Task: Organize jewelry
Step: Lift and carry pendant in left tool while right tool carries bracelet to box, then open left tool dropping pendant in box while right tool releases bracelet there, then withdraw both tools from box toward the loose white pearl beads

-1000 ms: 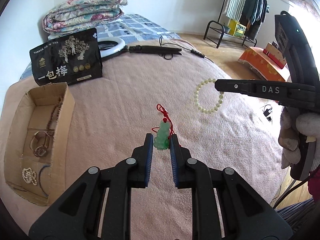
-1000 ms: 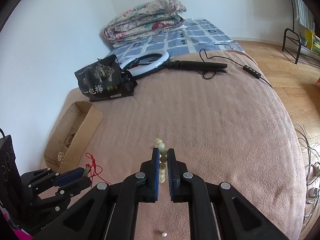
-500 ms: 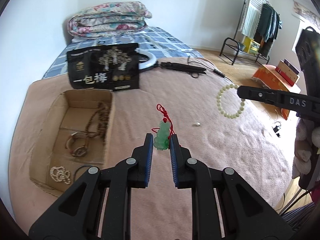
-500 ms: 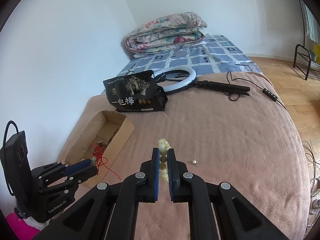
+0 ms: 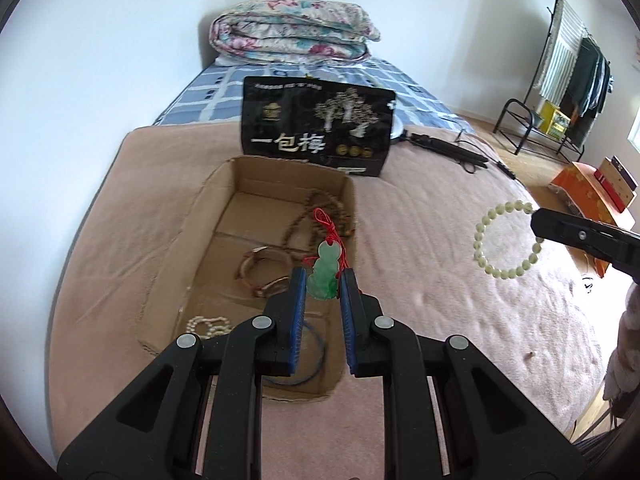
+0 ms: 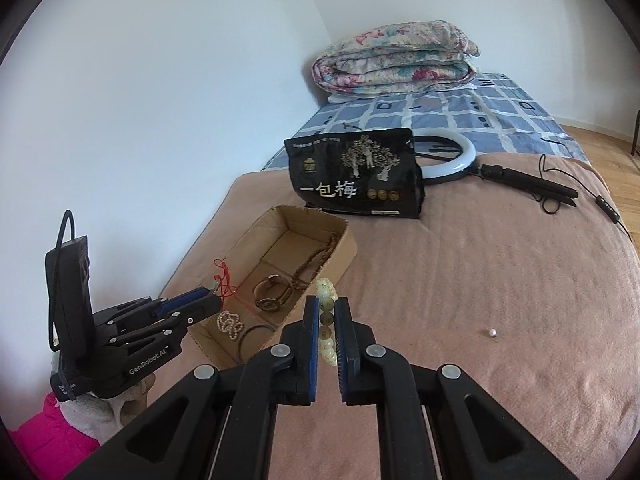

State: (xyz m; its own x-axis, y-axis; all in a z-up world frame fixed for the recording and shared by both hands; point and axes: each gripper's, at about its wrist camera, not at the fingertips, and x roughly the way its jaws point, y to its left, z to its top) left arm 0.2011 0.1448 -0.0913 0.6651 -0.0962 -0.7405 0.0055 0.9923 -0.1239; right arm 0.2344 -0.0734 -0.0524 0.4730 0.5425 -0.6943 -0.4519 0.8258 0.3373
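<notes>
I read the left gripper (image 5: 323,280) as nearly closed, pads clamped on a green carved jade pendant w/ red cord (image 5: 326,270), held above the near end of the open brown cardboard box (image 5: 208,200). Right gripper (image 6: 327,312) is fully closed on a pale green bead bracelet (image 6: 326,294), held over the pink blanket (image 6: 500,280) just beside the box's right wall. Box contents: brown bead strand, bangles, small pearl piece. A black snack bag w/ gold tree print (image 6: 352,176) stands behind the box. One loose bead (image 6: 492,332) lies on the blanket, well apart.
</notes>
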